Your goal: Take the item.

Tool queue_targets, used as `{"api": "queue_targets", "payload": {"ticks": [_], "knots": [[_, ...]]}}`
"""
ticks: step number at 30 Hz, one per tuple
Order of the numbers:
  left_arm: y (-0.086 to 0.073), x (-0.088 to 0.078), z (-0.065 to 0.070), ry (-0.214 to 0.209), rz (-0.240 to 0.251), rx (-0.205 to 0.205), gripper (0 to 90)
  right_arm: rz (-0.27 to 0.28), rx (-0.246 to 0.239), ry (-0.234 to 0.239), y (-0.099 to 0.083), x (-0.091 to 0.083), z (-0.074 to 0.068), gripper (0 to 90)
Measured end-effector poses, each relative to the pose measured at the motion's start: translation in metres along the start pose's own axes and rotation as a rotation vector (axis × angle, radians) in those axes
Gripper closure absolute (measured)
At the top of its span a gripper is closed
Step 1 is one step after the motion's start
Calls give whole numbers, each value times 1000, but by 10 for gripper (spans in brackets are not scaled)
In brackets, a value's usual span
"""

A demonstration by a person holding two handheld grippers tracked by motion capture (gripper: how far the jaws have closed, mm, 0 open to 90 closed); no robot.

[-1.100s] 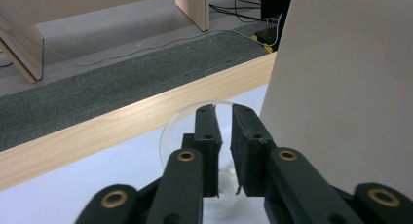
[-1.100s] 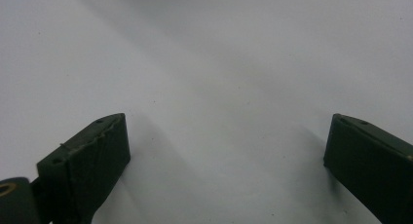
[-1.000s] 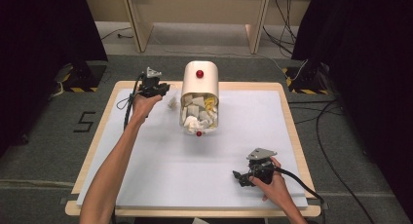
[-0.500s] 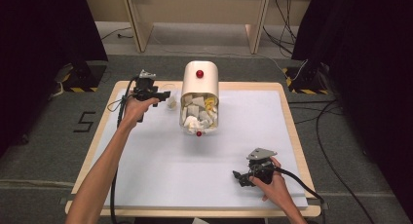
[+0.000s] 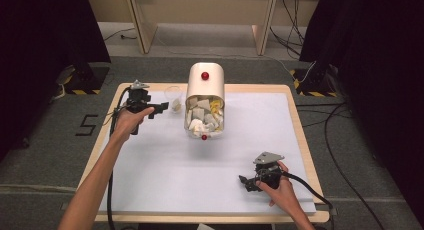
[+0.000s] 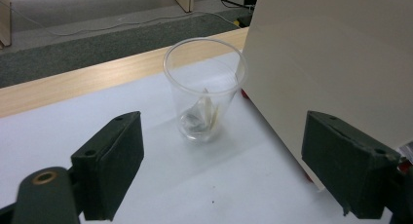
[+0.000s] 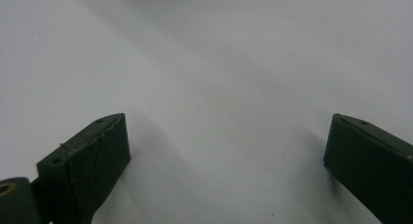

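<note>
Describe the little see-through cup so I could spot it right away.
Start at the cream bin lying on its side at the far middle of the table, spilling crumpled paper. Just left of it stands the clear plastic cup, upright, ahead of the left gripper. It is transparent, with a scrap inside.

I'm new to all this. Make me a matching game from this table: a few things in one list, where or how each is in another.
Things:
1. clear cup
2. cream bin
3. left tool
4. right tool

States:
A. lying on its side, scraps showing in its mouth
B. near the table's front edge, jaws open over bare white sheet
C. upright, crumpled scrap inside
D. jaws just opened, cup ahead of them, untouched

Pairs: 1-C, 2-A, 3-D, 4-B
</note>
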State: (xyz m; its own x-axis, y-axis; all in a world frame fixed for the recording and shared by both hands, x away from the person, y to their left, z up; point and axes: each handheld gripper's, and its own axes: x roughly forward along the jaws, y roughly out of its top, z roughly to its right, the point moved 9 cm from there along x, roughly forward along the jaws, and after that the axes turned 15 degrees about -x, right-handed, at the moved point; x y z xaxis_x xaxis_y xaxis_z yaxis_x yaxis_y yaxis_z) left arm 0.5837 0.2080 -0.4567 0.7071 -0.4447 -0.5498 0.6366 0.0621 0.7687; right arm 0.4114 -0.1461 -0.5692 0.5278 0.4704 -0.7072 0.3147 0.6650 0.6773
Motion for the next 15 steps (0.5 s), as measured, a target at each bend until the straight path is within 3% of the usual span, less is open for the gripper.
{"api": "queue_targets", "payload": {"ticks": [7,15], "knots": [[-15,-5,-3,-12,-12,4,157,-1,1,0,0,0,0,32],[-24,-15,4,-41,5,26,157,0,1,1,0,0,0,32]]}}
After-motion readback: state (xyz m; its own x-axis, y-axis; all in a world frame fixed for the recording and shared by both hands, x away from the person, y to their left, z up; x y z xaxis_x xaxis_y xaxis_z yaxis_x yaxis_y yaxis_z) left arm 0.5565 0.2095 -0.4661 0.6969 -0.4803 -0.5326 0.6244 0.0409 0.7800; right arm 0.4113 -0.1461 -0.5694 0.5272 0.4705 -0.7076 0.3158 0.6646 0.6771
